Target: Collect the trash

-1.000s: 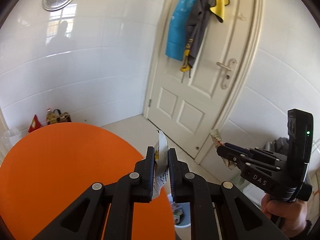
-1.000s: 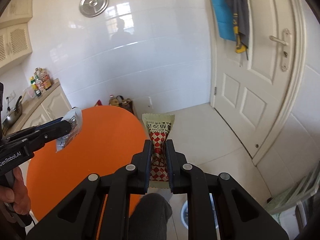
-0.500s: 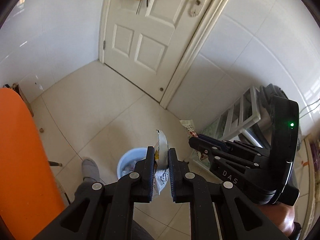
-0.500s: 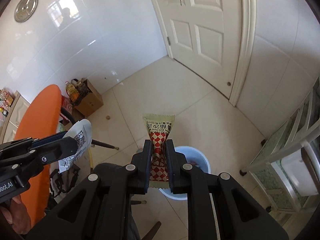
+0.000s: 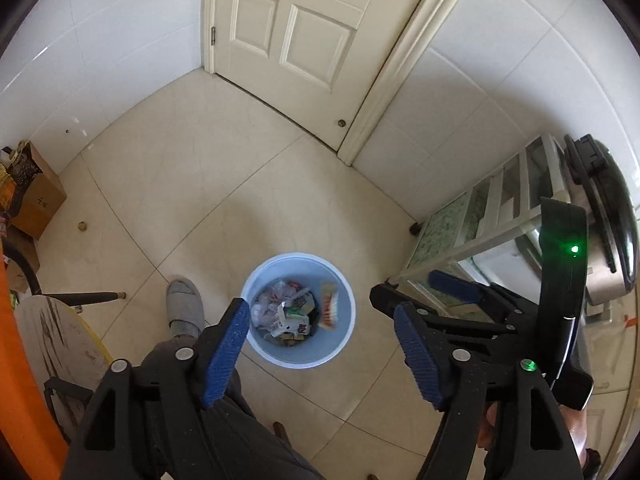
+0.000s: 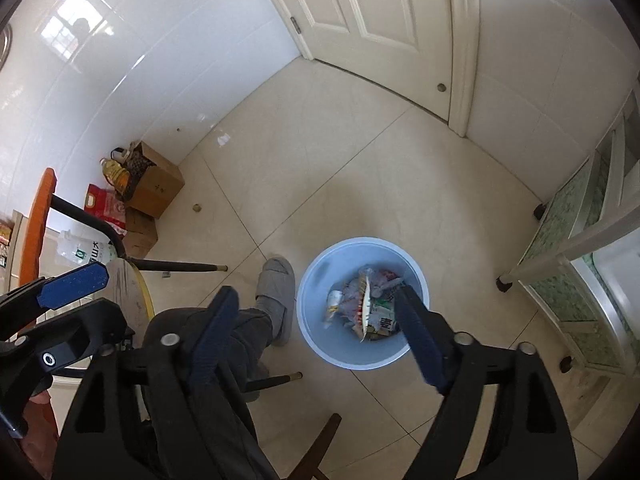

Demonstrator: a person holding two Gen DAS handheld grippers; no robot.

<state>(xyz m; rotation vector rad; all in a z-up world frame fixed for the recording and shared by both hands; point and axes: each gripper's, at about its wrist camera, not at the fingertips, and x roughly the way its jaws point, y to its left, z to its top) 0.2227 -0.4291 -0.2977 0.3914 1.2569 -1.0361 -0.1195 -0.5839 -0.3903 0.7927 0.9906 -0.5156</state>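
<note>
A light blue trash bin stands on the tiled floor, partly filled with wrappers. My left gripper hangs above it, jaws opening, nothing between the blue pads. A white wrapper and a blurred red-and-white wrapper lie or fall inside the bin. My right gripper is just to the right, held by a hand. In the right wrist view the right gripper also points down at the bin, jaws opening and empty, with the red-and-white wrapper inside. The left gripper shows at the left edge.
A person's grey trouser leg and grey slipper stand left of the bin. An orange table, a round stool and cardboard boxes are at the left. A white rack stands right; a white door is beyond.
Both grippers swung down from facing the wall and door to pointing at the bin. Both opened, and the white wrapper and the red-and-white wrapper left their jaws.
</note>
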